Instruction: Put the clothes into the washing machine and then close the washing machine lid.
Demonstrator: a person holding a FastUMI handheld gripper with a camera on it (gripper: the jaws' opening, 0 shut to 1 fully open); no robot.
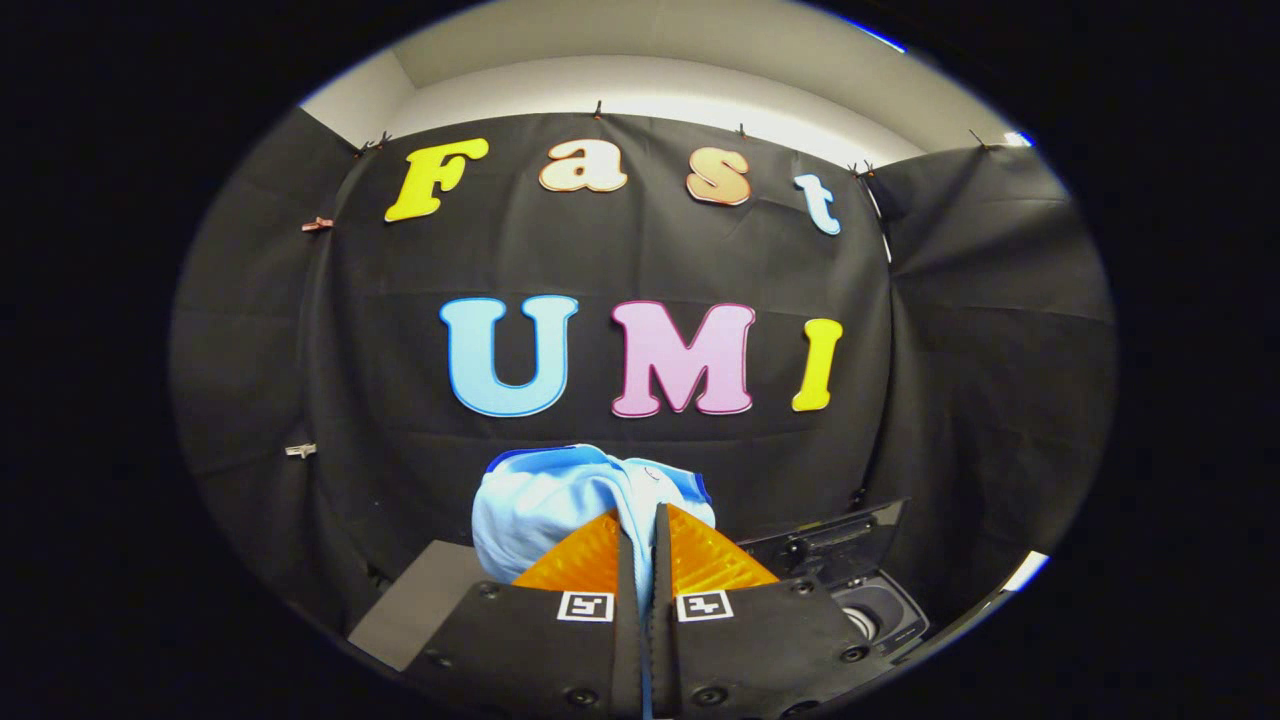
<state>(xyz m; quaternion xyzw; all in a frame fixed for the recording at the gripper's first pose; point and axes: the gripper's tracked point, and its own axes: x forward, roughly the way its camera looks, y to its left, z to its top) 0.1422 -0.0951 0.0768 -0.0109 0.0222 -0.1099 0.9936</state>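
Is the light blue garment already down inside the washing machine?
No, the gripper is shut on the light blue garment, holding it up above the washing machine.

Grey flat surface (425, 600) low, left of the fingers; washing machine (885, 615) beside it to their right; gripper (641, 520) closed on pale blue cloth (540, 505)

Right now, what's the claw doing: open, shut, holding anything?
Claw: shut on the light blue garment, which bunches just ahead of its fingers.
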